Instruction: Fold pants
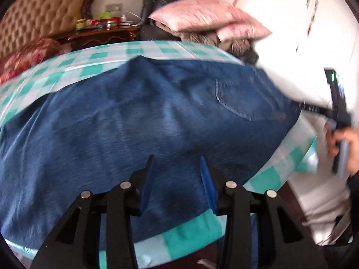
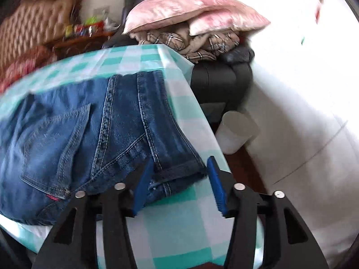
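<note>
Blue denim pants [image 1: 134,116] lie spread flat on a table with a teal-and-white checked cloth [image 1: 94,56]. My left gripper [image 1: 177,170] is open and empty, its blue fingers just above the leg fabric near the table's front edge. In the right wrist view the waist end of the pants [image 2: 94,134] shows a back pocket and waistband. My right gripper [image 2: 179,174] is open, its fingers straddling the waistband corner [image 2: 179,172] without closing on it. The right gripper and the hand holding it [image 1: 338,121] also show at the far right of the left wrist view.
Behind the table stands a dark chair [image 2: 219,76] piled with pink pillows [image 2: 190,11] and plaid blankets. A white bin [image 2: 235,132] sits on the floor right of the table. A tufted headboard [image 1: 38,15] and a cluttered wooden nightstand [image 1: 101,33] are at the back left.
</note>
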